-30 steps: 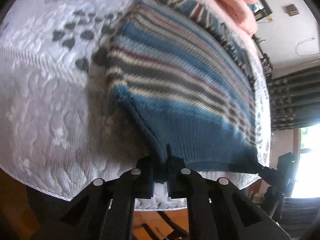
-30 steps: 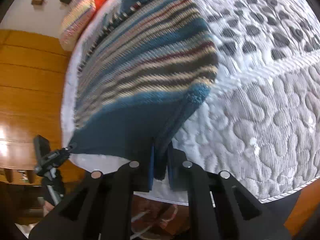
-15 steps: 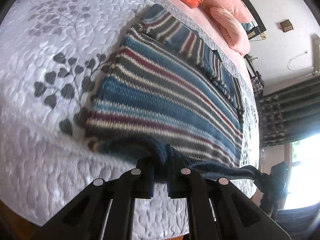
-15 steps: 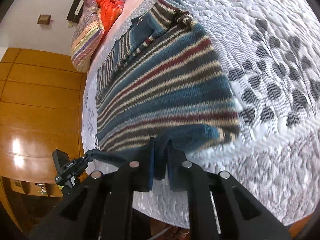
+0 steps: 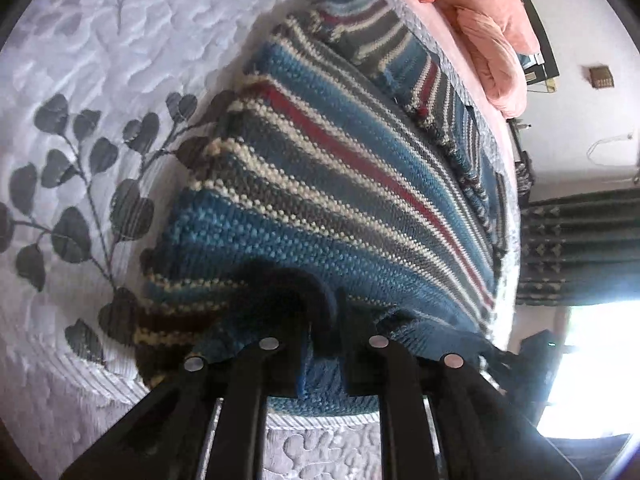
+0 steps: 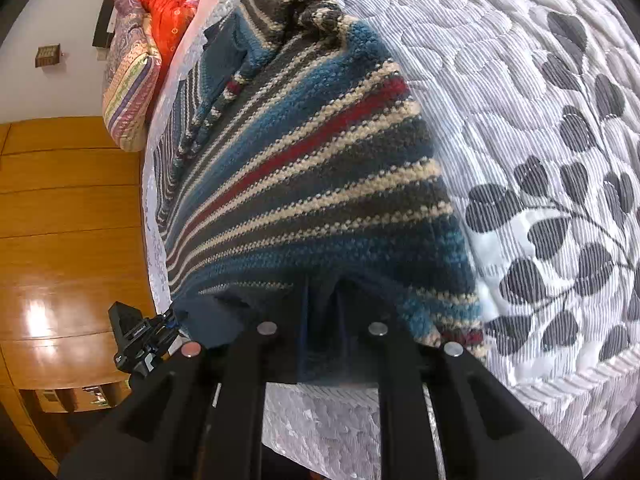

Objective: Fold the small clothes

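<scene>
Hem carried farther forward since earlier frame, folding over striped knit sweater (image 5: 320, 184) ahead. Left gripper (image 5: 322, 320) clamps blue hem; right gripper (image 6: 322, 312) clamps hem too, quilted bedspread (image 6: 520, 80) beyond.

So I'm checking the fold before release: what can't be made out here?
- Left gripper fingertips, left wrist view: buried in the striped sweater.
- Right gripper fingertips, right wrist view: covered by sweater hem.
- Sweater's underside: hidden against the quilt.
</scene>
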The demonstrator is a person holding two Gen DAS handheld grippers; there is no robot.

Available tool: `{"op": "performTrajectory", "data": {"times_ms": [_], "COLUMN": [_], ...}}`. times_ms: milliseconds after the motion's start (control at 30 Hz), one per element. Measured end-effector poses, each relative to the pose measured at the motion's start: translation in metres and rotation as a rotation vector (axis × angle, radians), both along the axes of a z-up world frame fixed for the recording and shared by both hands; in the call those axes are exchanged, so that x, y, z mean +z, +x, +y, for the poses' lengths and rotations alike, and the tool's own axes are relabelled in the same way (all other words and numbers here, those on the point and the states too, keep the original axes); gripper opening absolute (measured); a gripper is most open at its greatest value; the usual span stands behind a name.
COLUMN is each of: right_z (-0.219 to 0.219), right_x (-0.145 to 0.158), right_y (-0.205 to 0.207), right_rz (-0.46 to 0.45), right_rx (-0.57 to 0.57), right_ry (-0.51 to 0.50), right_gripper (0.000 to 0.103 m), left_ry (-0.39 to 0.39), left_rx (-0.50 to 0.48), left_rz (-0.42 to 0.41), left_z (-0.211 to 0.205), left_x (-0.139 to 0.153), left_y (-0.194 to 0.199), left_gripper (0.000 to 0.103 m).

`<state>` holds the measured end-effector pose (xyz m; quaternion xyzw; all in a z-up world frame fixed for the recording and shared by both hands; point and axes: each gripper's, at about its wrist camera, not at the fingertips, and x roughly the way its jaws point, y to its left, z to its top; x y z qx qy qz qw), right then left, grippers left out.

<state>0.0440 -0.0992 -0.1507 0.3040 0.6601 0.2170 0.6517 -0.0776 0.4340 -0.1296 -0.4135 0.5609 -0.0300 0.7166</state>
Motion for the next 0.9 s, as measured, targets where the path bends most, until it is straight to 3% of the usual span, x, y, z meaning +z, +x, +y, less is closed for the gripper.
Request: {"op": "performTrajectory", "data": {"times_ms": [100,200,300,567,733,900], "right_z": [0.000,-0.006,-0.015,-0.026,-0.006,0.023], "right_x": [0.002,0.009,0.015,0.048,0.064,0.066], "right_y": [0.001,-0.004,-0.006,-0.010,-0.010,-0.008], "right_rz": [-0.008,-0.027,-0.054,-0.173,-0.256,-0.311], "right_rx": [0.020,0.030,0.018,0.050,0.151,0.290], "right_ry": [-0.002,-0.002,-0.056,-0.148,-0.203,-0.272], "right_gripper": [0.013,0.017,0.041,0.042,0.042,0.042], "left_ry": [-0.074,-0.082,-0.069,0.142,0.261,0.363], "left_rx": [0.004,0.035,0.049,-0.056,-0.236,-0.376], "left_rz": [-0.011,-0.046,-0.073,-0.134,-0.150,-0.121], "left_z": [0.010,0.023,0.036,0.030,0.000,-0.026], "left_x": [0.000,0.010,0.021,0.056,0.064,0.052], "left_y": [-0.004,-0.014,-0.024,-0.022,0.000,0.020], "left_gripper": [0.023,0.034,0.034,0.035,0.042,0.046]}}
